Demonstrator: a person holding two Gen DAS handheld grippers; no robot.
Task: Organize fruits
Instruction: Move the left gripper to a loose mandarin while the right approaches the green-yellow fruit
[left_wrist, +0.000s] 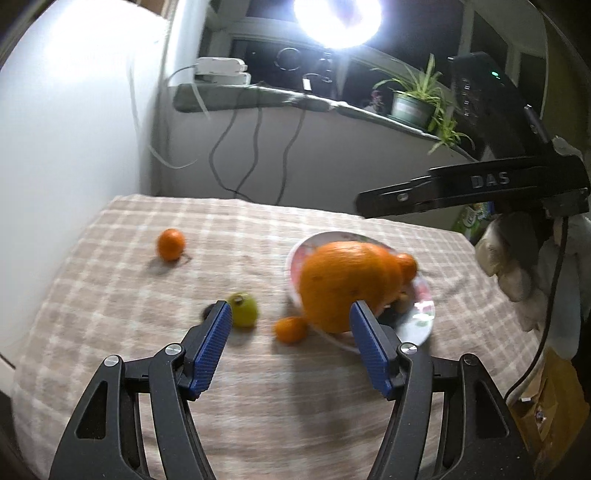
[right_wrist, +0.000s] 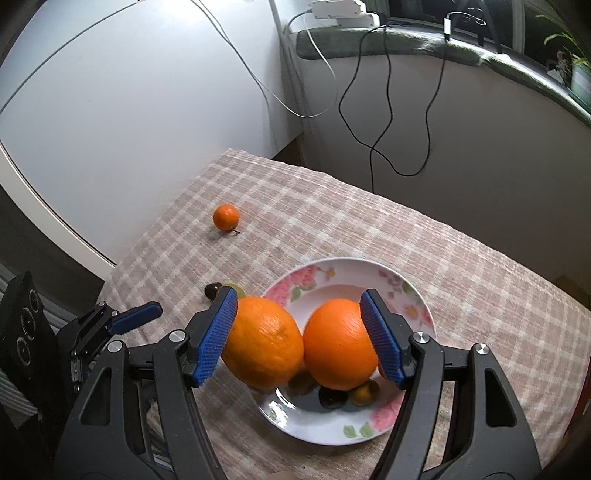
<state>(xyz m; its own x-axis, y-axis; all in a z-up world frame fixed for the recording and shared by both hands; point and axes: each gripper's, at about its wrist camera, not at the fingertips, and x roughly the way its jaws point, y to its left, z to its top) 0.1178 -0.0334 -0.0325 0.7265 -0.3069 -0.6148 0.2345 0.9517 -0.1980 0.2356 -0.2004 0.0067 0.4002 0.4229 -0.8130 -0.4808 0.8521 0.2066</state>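
Observation:
A floral plate (right_wrist: 388, 280) on the checked cloth holds two large oranges (right_wrist: 264, 343) (right_wrist: 338, 343) and several small dark and yellow-green fruits (right_wrist: 364, 393). My right gripper (right_wrist: 298, 306) is open and hovers above the oranges, with both between its blue pads. My left gripper (left_wrist: 291, 309) is open, low over the cloth left of the plate (left_wrist: 421, 314). Between its fingers lie a small mandarin (left_wrist: 291, 328) and a green fruit (left_wrist: 244, 309). Another mandarin (left_wrist: 170, 243) sits far left; it also shows in the right wrist view (right_wrist: 226, 217).
The right gripper body (left_wrist: 472, 188) and gloved hand (left_wrist: 513, 258) hang above the plate's right side. A white wall panel (right_wrist: 129, 92) borders the cloth on the left. Cables (right_wrist: 384, 92) hang behind the table. A potted plant (left_wrist: 413, 103) stands on the sill.

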